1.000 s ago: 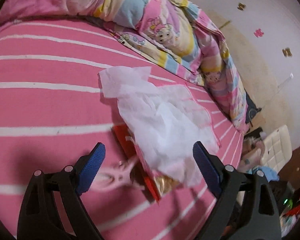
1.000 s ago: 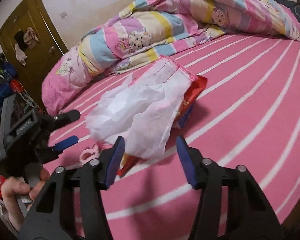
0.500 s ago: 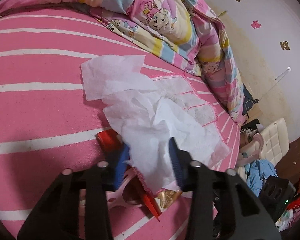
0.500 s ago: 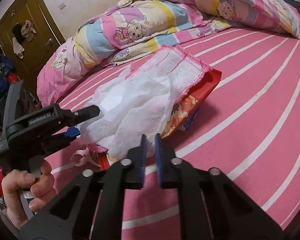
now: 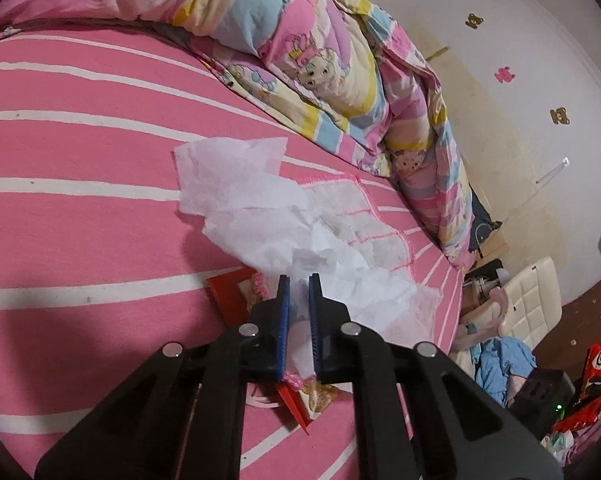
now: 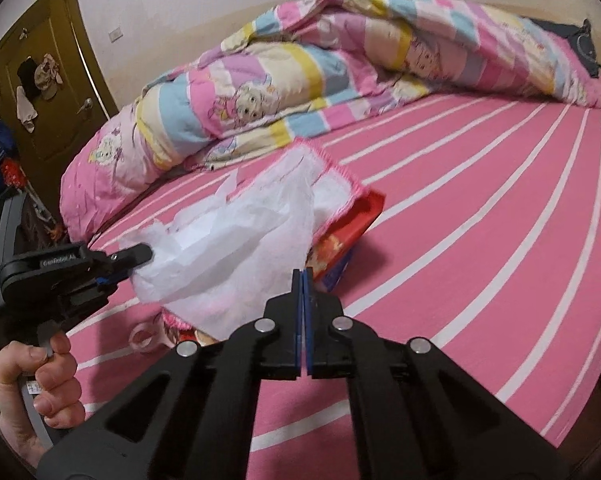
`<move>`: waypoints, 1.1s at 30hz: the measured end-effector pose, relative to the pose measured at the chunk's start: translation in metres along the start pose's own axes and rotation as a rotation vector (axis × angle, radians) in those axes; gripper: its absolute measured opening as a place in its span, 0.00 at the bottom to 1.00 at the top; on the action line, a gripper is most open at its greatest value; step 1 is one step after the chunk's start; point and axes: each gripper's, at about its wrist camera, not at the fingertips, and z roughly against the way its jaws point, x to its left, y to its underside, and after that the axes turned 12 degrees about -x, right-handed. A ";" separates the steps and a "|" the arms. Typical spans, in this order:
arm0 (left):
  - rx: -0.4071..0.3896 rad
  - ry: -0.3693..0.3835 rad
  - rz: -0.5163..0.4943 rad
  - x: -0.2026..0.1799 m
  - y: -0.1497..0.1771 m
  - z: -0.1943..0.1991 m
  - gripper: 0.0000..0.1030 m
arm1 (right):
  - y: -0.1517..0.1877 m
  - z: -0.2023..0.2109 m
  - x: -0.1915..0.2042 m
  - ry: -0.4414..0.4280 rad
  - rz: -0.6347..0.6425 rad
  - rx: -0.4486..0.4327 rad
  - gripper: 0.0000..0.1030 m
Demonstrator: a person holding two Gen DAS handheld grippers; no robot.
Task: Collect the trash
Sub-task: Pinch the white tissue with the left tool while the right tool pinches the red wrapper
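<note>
A pile of trash lies on the pink striped bed (image 5: 80, 208): crumpled white tissue (image 5: 260, 216), a white pad with pink stitching (image 5: 364, 220), and a red snack wrapper (image 5: 230, 296) underneath. My left gripper (image 5: 298, 280) is shut on the near edge of the tissue. In the right wrist view the left gripper (image 6: 134, 260) pinches the tissue (image 6: 228, 248) from the left. My right gripper (image 6: 302, 274) is shut with its tips at the tissue's near right edge, beside the red wrapper (image 6: 352, 228); whether it holds tissue is unclear.
A rolled cartoon quilt (image 6: 300, 80) lies along the far side of the bed. A pink ring-shaped item (image 6: 144, 334) lies by the pile. A brown door (image 6: 40, 80) is at the left; a white chair (image 5: 532, 304) and clutter stand off the bed's end.
Both grippers were open a second ago and have closed. The left one moved forward and clamped the tissue edge; the right one shut fully at the pile's near edge.
</note>
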 end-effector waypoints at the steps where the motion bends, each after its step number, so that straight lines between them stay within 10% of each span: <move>1: -0.005 -0.004 0.004 0.002 -0.001 0.002 0.09 | -0.002 0.002 -0.001 0.007 0.001 -0.012 0.01; 16: -0.001 0.034 0.002 -0.001 -0.004 0.010 0.01 | -0.014 0.022 -0.005 0.044 0.004 -0.109 0.01; 24: 0.055 0.024 -0.365 -0.061 0.024 0.005 0.61 | -0.011 0.019 0.002 0.021 0.010 -0.089 0.01; 33: 0.096 -0.036 -0.786 -0.103 0.081 -0.026 0.48 | -0.010 0.025 0.007 -0.010 -0.007 -0.092 0.01</move>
